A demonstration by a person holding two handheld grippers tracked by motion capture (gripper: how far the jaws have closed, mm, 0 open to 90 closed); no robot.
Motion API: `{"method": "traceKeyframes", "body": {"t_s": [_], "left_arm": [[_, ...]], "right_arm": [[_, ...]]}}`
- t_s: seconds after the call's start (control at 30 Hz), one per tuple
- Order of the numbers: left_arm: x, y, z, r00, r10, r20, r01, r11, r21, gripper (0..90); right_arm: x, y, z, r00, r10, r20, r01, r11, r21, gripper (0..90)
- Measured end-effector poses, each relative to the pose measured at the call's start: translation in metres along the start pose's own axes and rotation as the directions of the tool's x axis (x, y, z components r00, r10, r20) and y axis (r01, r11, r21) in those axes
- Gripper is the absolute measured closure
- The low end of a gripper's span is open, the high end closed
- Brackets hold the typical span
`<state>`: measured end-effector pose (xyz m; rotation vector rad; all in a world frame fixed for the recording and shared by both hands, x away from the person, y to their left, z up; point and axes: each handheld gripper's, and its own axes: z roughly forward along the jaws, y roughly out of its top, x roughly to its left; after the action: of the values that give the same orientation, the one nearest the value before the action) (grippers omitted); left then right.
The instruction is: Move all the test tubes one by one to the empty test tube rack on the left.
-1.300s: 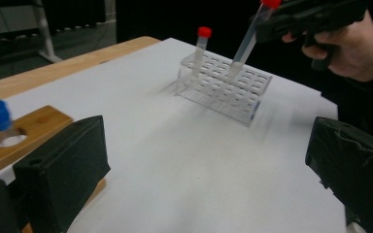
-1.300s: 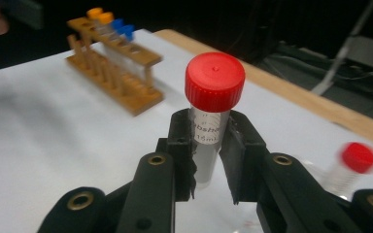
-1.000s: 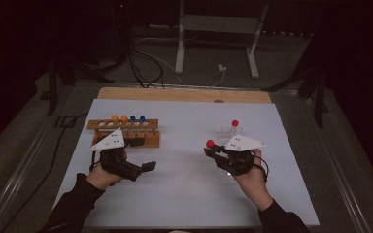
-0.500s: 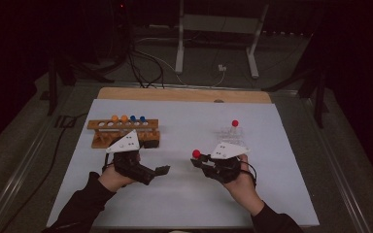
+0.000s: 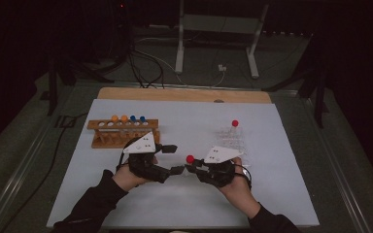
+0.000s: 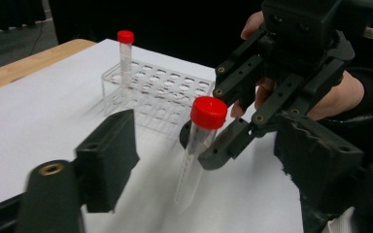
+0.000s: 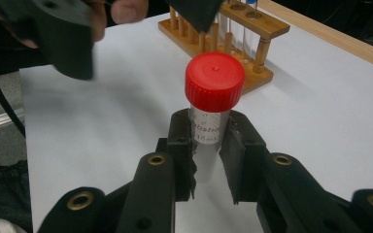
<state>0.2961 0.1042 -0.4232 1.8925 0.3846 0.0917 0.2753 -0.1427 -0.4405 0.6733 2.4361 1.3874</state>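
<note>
— What is your right gripper (image 7: 208, 145) doing?

— Your right gripper has its jaws closed on a clear tube (image 7: 209, 127) with a red cap (image 7: 214, 81). The grip sits just under the cap, and the tube stands roughly upright, its lower end hanging above the white mat (image 5: 184, 204). From the high view, you hold it near the middle of the mat, in front of the clear plastic rack (image 5: 233, 141).

— And your left gripper (image 6: 213, 160)?

— Its jaws stand wide apart, one on each side of the tube, and neither pad touches it. In the left gripper view the tube (image 6: 194, 150) sits between them, nearer the right-hand jaw. In the high view your left gripper (image 5: 172, 159) points toward the right one (image 5: 190, 167), tips close together.

— What else is on the table?

— A second red-capped tube (image 6: 125, 53) stands upright in the far corner of the clear rack (image 6: 160, 94). To your left, a wooden rack (image 5: 122, 132) holds tubes with orange and blue caps (image 5: 126, 118), just behind your left hand (image 5: 126, 177). A wooden board (image 5: 184, 94) lies along the mat's far edge.
</note>
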Motion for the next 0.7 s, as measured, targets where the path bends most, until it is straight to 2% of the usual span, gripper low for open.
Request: {"method": "traceKeyframes", "body": {"t_s": [0.23, 0.47, 0.7], "left_arm": [[0.0, 0.004, 0.013, 0.9999, 0.014, -0.007, -0.014, 0.9998, 0.014, 44.5], [0.0, 0.006, 0.022, 0.9994, 0.032, 0.012, -0.032, 0.9992, 0.023, 60.1], [-0.002, 0.008, 0.026, 0.9977, 0.064, 0.02, -0.065, 0.9975, 0.026, 69.8]], "right_arm": [[0.001, 0.001, -0.001, 1.0, -0.002, -0.004, 0.002, 1.0, -0.001, 74.9], [0.001, 0.001, -0.001, 1.0, -0.002, -0.004, 0.002, 1.0, 0.0, 74.9], [0.0, 0.001, -0.002, 1.0, 0.005, -0.003, -0.005, 1.0, 0.001, 74.9]]}}
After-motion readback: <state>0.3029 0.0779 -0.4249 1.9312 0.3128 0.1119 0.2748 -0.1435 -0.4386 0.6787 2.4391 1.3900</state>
